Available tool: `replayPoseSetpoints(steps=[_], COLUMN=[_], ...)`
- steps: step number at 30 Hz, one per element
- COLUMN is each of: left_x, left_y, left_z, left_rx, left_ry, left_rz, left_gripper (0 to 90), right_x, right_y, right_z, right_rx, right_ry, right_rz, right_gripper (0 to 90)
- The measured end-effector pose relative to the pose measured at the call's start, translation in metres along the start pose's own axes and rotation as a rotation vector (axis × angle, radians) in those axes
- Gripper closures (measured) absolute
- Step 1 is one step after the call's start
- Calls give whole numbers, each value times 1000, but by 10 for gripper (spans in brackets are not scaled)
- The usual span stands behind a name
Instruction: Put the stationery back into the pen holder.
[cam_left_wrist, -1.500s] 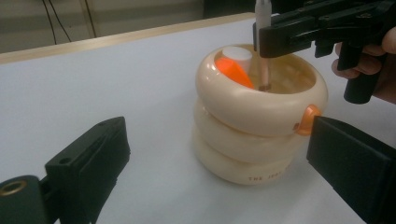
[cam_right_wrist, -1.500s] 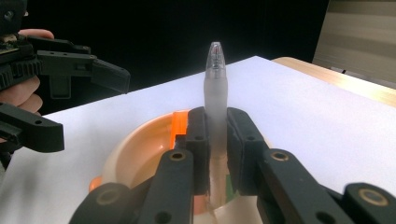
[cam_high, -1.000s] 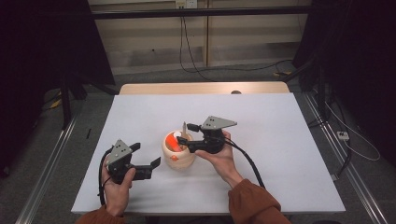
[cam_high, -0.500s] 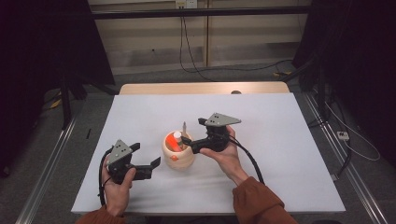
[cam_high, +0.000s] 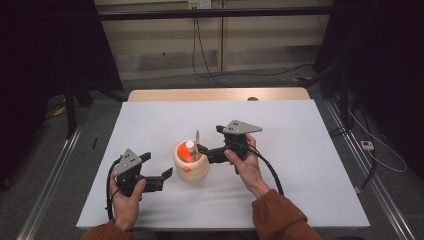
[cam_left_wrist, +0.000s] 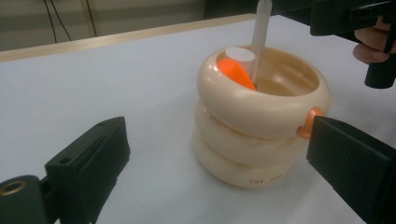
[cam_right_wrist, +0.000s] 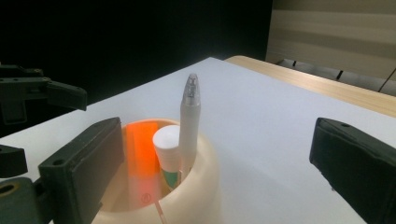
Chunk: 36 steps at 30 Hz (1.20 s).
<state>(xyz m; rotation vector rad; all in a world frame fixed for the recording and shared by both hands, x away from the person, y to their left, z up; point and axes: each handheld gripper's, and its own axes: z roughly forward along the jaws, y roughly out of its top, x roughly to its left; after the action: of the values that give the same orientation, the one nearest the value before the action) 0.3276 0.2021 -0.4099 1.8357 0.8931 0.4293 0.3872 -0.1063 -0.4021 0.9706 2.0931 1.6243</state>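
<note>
Holder: a cream ringed pen pot (cam_high: 191, 162) stands upright near the middle of the white counter (cam_high: 300, 150), between the two tools.
Contents: a white pen (cam_right_wrist: 189, 122) stands upright in the pot, beside an orange marker (cam_right_wrist: 140, 161) and a white-capped tube (cam_right_wrist: 167, 144).
Right tool (cam_high: 202, 150): jaws wide apart, holding nothing, poised at the pot's rim with the pen between and ahead of them.
Left tool (cam_high: 159, 176): jaws wide apart and empty, low on the counter just beside the pot, one jaw near its orange side knob (cam_left_wrist: 306, 122).
Done: the pen looks to be settled in the pot, free of any grip.
Left: judging by this, little beyond drawing both tools away; nothing else lies on the counter.
</note>
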Motion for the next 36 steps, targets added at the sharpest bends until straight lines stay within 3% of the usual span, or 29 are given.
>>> replayPoseSetpoints(steps=[18,36], left_x=[-1,-3], left_y=[1,1], left_z=[-2,-1], left_rx=[-8,-4], left_ry=[-6,0], left_rz=[12,13], left_gripper=[54,54], right_x=[2,-6], right_y=[-2,-18], right_z=[-14,-49], right_rx=[1,15], right_ry=[-44,-150], right_rz=[-1,8], right_gripper=[27,34])
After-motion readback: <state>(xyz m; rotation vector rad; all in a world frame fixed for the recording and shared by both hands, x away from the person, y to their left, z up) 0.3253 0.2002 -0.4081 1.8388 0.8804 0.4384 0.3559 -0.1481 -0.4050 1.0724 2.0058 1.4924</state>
